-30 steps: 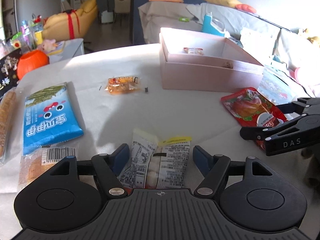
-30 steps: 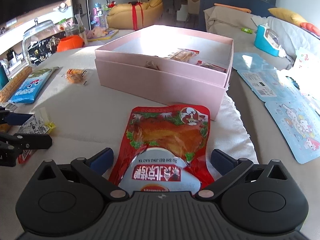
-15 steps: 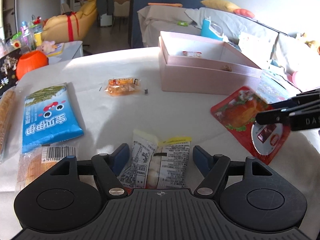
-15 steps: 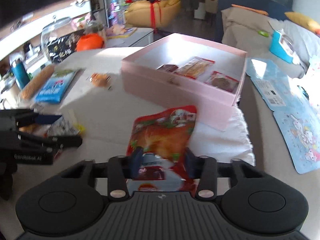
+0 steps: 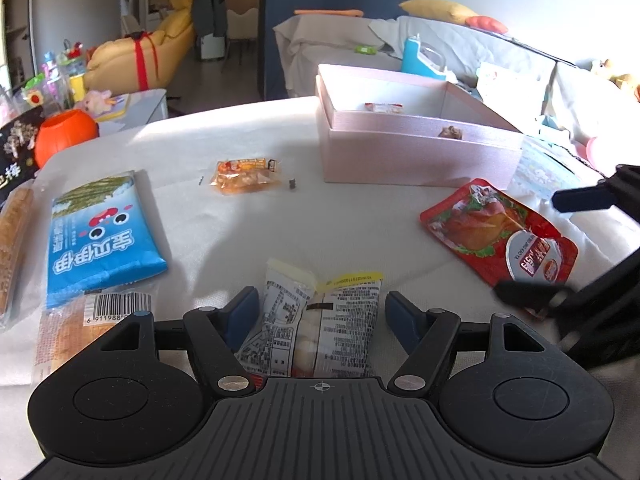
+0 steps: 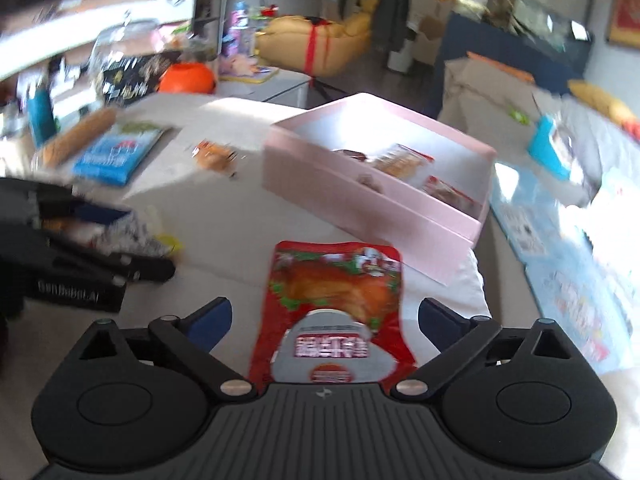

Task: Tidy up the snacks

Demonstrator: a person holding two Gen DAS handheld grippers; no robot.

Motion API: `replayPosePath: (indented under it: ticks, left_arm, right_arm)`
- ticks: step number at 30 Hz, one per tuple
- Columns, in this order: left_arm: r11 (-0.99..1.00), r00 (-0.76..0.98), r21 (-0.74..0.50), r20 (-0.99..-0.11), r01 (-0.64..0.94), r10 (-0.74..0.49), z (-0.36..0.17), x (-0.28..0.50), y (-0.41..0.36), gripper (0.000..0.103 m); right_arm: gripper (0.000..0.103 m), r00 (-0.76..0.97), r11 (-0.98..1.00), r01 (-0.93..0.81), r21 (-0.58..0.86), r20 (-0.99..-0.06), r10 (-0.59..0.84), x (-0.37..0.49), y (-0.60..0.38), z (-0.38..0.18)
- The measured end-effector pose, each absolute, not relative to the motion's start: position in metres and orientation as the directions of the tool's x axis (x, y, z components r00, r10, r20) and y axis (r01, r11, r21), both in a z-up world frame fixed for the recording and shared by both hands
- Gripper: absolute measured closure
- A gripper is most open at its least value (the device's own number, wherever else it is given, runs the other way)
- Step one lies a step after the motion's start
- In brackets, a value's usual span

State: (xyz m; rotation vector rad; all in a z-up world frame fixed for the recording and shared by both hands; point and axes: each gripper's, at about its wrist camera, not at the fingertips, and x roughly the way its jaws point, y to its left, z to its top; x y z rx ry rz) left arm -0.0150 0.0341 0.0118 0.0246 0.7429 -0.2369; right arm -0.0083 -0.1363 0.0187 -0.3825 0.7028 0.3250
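A pink open box (image 5: 416,152) stands at the back of the white table and holds a few small snacks; it also shows in the right wrist view (image 6: 372,204). My left gripper (image 5: 320,312) is open around a white printed snack pack (image 5: 320,320) lying on the table. A red chicken pouch (image 5: 500,236) lies flat to its right. My right gripper (image 6: 324,320) is open, its fingers wide on both sides of the red pouch (image 6: 336,312). The right wrist view is blurred.
A blue snack bag (image 5: 100,236), a barcode-labelled bread pack (image 5: 76,328) and a small orange snack (image 5: 244,176) lie on the left half of the table. An orange pumpkin pot (image 5: 64,140) stands at the far left. Blue cartoon sheets (image 6: 568,264) lie right of the box.
My right gripper closed on the red pouch and lifted it half a second ago; now its fingers are wide open and the pouch lies flat on the table. The left gripper has not moved.
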Motion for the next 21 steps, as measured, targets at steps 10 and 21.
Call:
replayPosePath:
  ticks: [10,21]
  left_arm:
    - [0.973,0.716,-0.051,-0.669,0.225,-0.2,0.011,-0.017,0.033,0.028]
    - [0.973,0.717,-0.049,-0.668,0.224,-0.198,0.011,-0.017,0.032,0.028]
  right_arm:
    - [0.0,0.67,0.923,-0.361,-0.135,-0.726,0.156,0.016,-0.153,0.001]
    - [0.0,0.628,0.949,-0.316,0.005,-0.749,0.213,0.041,-0.19,-0.008]
